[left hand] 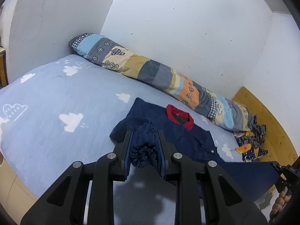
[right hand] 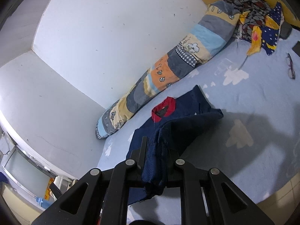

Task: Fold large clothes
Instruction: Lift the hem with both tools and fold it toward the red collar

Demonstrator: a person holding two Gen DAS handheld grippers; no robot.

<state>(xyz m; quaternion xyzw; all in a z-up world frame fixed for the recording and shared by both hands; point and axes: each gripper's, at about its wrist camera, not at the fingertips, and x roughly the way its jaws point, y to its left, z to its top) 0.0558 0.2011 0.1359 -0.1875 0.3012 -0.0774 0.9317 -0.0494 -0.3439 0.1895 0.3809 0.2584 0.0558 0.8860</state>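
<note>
Pinching a bunched wad of dark knit, the left hand-held gripper (left hand: 145, 144) is clamped on the navy sweater (left hand: 180, 136), and the right hand-held gripper (right hand: 156, 155) is likewise closed on a raised edge of the same garment — both hold cloth lifted off the bed (left hand: 56, 101). Beyond the fingers, the rest of the sweater lies spread on the cloud-print sheet, its red collar (left hand: 180, 116) pointing toward the rolled quilt (left hand: 150, 71) along the wall. A heap of other clothes (right hand: 260, 20) sits well apart near the headboard. Judging by this, the fold looks barely begun — the body is mostly flat and open, with no tidy layers yet, so bringing the lifted parts over and the later folds all seem left to do.
</note>
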